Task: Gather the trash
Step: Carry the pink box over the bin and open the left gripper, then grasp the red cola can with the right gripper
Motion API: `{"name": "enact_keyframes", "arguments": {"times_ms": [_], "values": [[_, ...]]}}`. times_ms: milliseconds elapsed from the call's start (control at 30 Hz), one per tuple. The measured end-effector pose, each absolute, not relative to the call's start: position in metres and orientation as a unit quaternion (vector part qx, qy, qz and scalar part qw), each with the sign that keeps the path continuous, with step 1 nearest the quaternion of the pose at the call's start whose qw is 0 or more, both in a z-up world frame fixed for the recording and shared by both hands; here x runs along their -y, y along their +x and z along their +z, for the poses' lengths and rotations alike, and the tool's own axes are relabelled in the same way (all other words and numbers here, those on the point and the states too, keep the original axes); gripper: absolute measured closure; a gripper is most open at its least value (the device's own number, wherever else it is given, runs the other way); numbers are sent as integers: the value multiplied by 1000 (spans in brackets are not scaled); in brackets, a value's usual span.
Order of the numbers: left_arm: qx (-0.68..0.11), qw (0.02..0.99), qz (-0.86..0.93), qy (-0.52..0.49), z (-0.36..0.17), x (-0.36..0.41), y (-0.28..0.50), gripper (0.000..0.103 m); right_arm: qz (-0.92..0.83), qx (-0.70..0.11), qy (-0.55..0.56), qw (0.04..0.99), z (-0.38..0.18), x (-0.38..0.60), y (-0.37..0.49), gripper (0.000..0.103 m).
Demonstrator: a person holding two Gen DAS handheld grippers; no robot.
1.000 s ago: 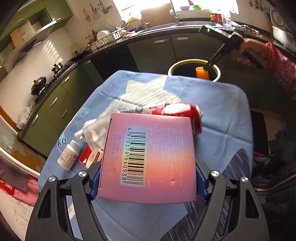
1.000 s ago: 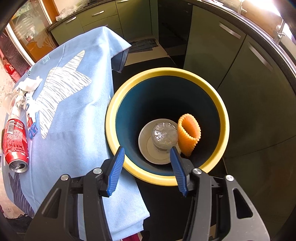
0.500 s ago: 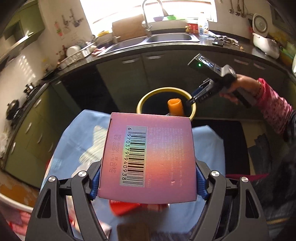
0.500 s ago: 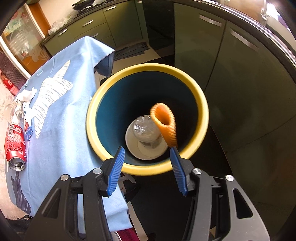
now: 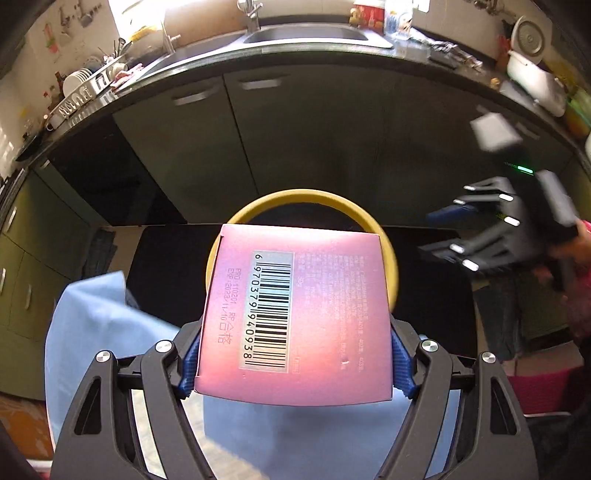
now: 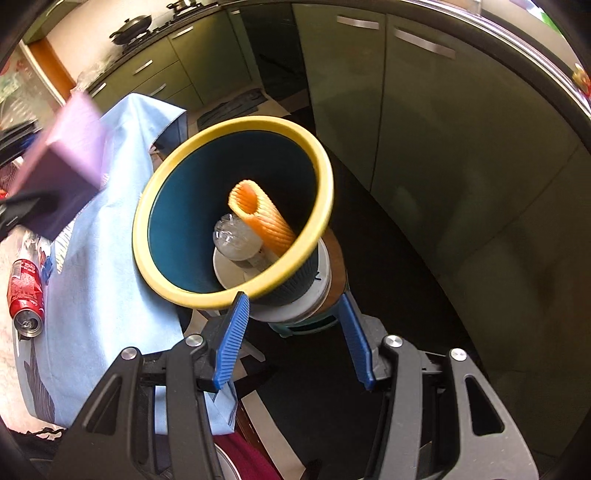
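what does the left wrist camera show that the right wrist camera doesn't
Only the left wrist view shows the barcode on the pink box clamped in the left gripper, plus the sink. Only the right wrist view shows the bin's contents, an orange mesh sleeve and a clear bottle, and the red can. Both show the yellow-rimmed bin and blue cloth.

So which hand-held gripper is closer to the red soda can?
Left. The left hand-held gripper with its pink cardboard box hangs just above the red soda can; the empty right hand-held gripper is beside the yellow-rimmed bin.

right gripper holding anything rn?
No: the right gripper stands open with nothing between its blue pads, just short of the yellow-rimmed bin.
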State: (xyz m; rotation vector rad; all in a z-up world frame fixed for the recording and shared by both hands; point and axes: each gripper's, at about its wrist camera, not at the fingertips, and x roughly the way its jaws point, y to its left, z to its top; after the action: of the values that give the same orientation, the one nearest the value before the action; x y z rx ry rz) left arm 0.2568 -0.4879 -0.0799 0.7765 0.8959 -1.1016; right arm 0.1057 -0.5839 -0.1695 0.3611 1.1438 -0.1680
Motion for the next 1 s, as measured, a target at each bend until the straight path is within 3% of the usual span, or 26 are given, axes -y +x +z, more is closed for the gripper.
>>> {"name": "enact_keyframes", "arguments": {"times_ms": [167,400,700,1000], "values": [[-397,709,-469,346,-88,509,274,17,-75,-537,176,822,-173,582,103,51],[-383,739,-479,277,-37,454,263,9,-66,-533,175,825,-173,575,104,51],[-324,843,-406,144,27,299,224,5,-38,-535,155,830,-165,545,113,51],[-293,920,-262,4,16,121,204,5,4,-538,110,836,-145,485,141,51]]}}
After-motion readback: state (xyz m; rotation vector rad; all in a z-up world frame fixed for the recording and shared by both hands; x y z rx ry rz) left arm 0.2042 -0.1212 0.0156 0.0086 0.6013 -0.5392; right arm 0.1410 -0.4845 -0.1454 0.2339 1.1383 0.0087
